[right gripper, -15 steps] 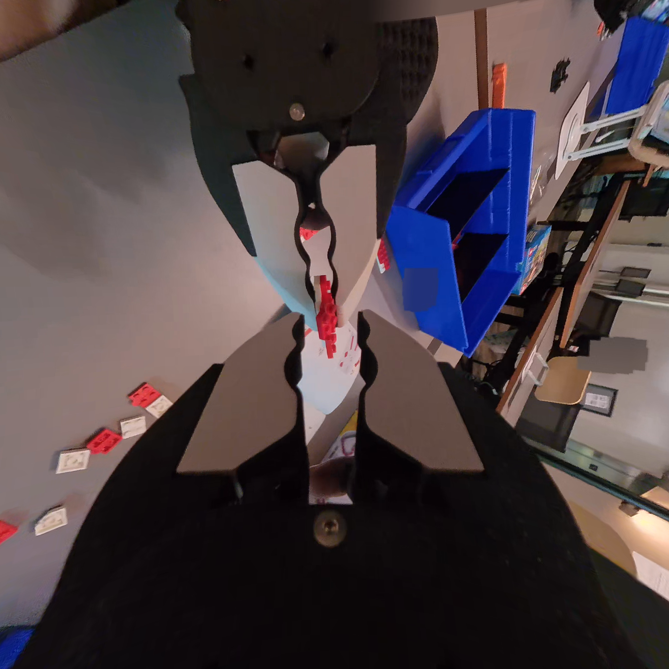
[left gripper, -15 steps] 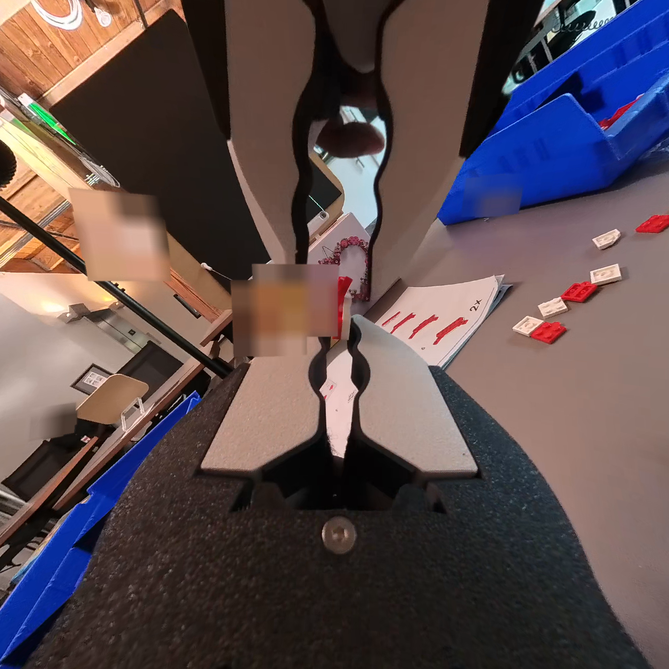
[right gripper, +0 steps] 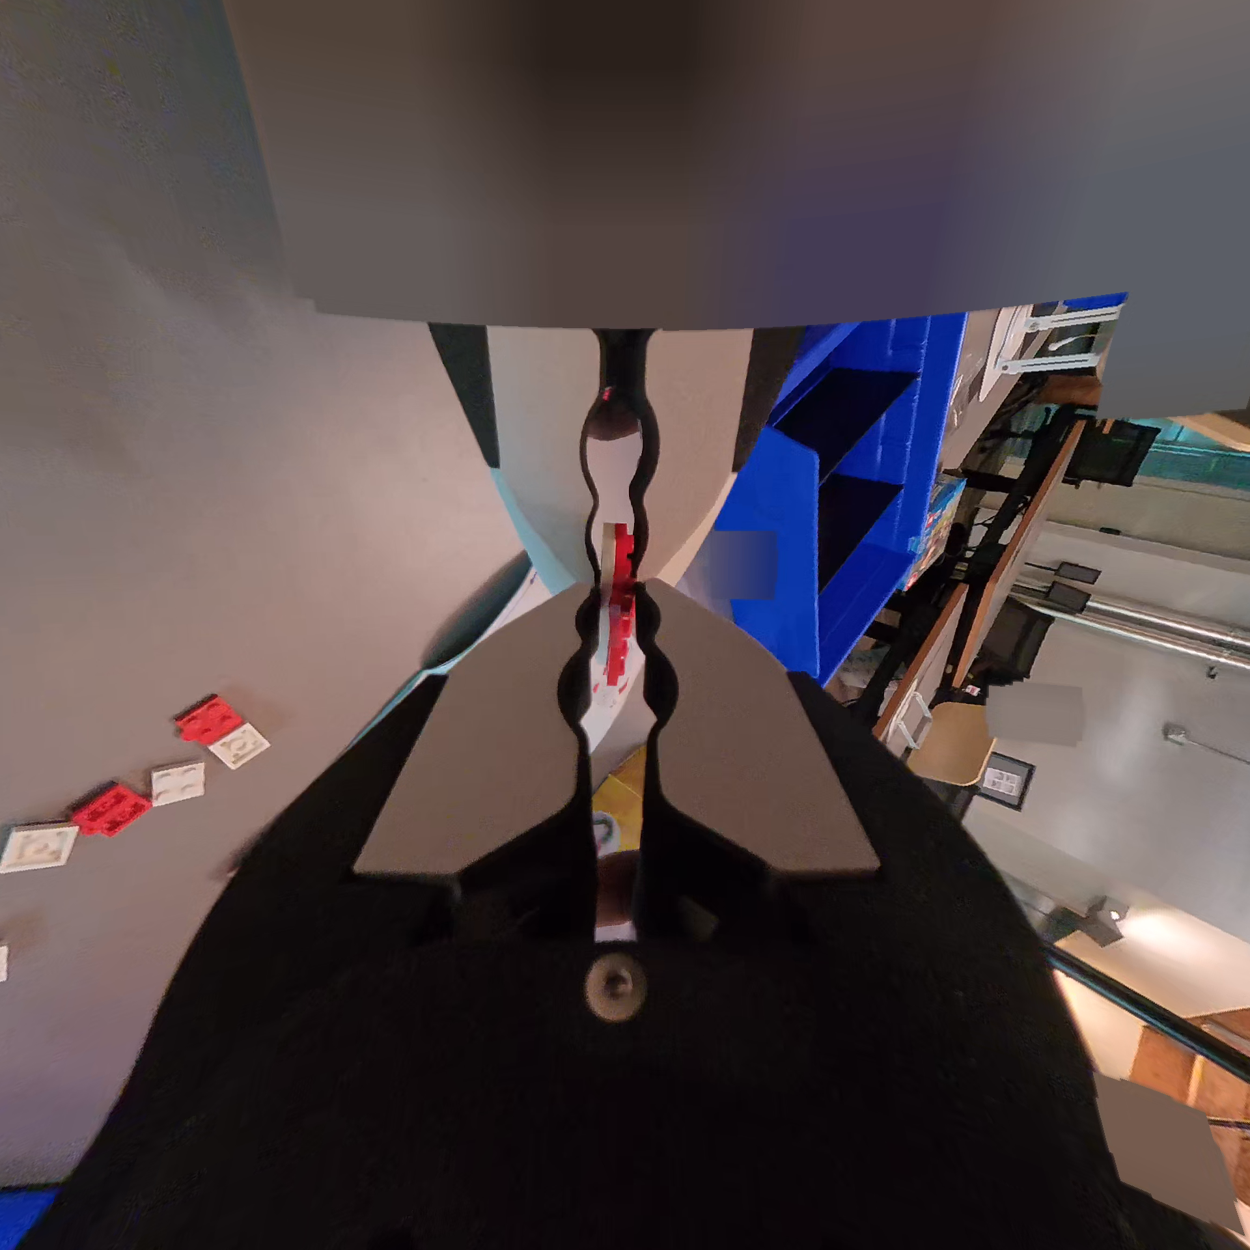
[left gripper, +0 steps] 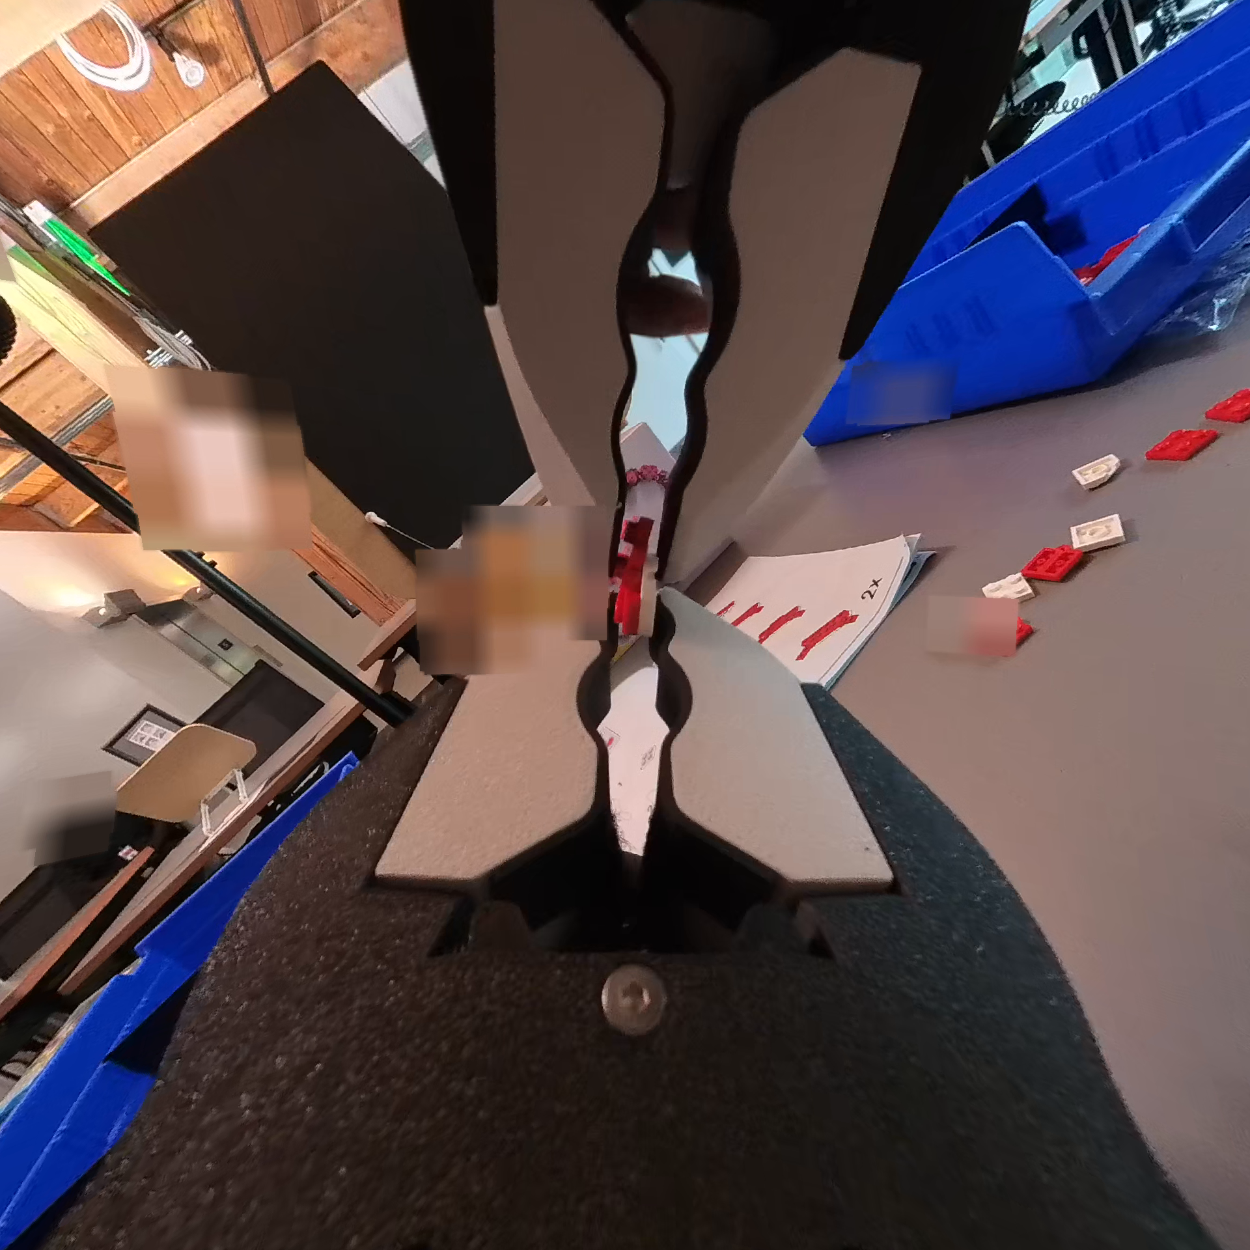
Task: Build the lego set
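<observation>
1. The right gripper [right gripper: 617, 595], half a second ago spread apart with the small stack of red and white flat lego plates [right gripper: 619, 609] between its open tips, now has its jaws drawn narrow onto that stack.
2. The left gripper [left gripper: 639, 605] is pinched narrow on the same stack [left gripper: 632, 582], as it was before, so both tools now hold it tip to tip above the grey table [left gripper: 1014, 778].
3. The two grippers have also closed in on each other (the opposite tool fills more of each view).
4. I judge this a pressing or hand-over step: with both ends gripped, the plates can be squeezed home or passed across.
5. Loose red and white square plates [left gripper: 1052, 563] lie on the table to one side, unmoved, near the white instruction booklet [left gripper: 822, 602] and the blue plastic bin [left gripper: 1014, 325], so more pieces await.
</observation>
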Demonstrator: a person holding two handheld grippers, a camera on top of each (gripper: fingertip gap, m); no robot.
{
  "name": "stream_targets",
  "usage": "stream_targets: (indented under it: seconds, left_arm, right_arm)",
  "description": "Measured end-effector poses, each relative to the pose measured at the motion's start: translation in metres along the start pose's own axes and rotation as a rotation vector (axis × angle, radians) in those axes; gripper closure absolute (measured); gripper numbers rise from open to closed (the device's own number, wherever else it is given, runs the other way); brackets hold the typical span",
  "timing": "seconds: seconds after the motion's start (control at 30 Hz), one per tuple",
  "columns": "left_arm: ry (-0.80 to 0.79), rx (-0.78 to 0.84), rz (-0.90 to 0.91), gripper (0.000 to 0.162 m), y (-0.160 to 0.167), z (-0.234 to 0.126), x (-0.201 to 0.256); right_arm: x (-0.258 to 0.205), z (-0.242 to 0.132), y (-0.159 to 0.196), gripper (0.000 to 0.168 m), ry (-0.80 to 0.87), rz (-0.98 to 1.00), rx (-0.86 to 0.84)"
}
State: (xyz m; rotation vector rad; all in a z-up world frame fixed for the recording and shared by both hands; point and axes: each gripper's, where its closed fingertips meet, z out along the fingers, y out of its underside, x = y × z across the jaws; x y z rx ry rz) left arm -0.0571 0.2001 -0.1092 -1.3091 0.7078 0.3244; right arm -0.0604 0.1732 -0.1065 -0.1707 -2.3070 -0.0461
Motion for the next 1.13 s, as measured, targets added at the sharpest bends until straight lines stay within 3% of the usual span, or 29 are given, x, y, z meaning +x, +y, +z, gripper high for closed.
stream_targets:
  seconds: [0.5, 0.63, 0.7, 0.83, 1.0, 1.07, 1.13]
  left_arm:
    - [0.043, 0.083, 0.121, 0.151, -0.012, -0.005, 0.006]
    - [-0.078, 0.119, 0.215, 0.149, -0.018, -0.007, -0.01]
    - [-0.077, 0.14, 0.179, 0.147, -0.018, -0.009, -0.014]
    - [0.106, 0.155, -0.134, 0.143, -0.012, -0.006, -0.011]
    - [0.565, 0.221, -0.848, 0.134, -0.016, -0.013, 0.0]
    - [0.682, 0.262, -1.12, 0.117, -0.019, -0.014, -0.007]
    - [0.77, 0.28, -1.308, 0.116, -0.02, -0.013, -0.008]
  right_arm:
    - [-0.007, -0.007, -0.011, 0.16, -0.034, -0.049, -0.041]
    - [0.005, -0.01, -0.011, 0.16, 0.161, -0.173, -0.084]
    - [0.01, -0.014, -0.01, 0.16, 0.266, -0.22, -0.119]
    - [0.01, -0.024, -0.005, 0.16, 0.412, -0.238, -0.182]
    - [-0.006, -0.039, 0.002, 0.16, 0.532, -0.153, -0.233]
    - [-0.013, -0.041, -0.001, 0.16, 0.581, -0.086, -0.213]
    - [-0.015, -0.043, -0.006, 0.16, 0.646, -0.027, -0.175]
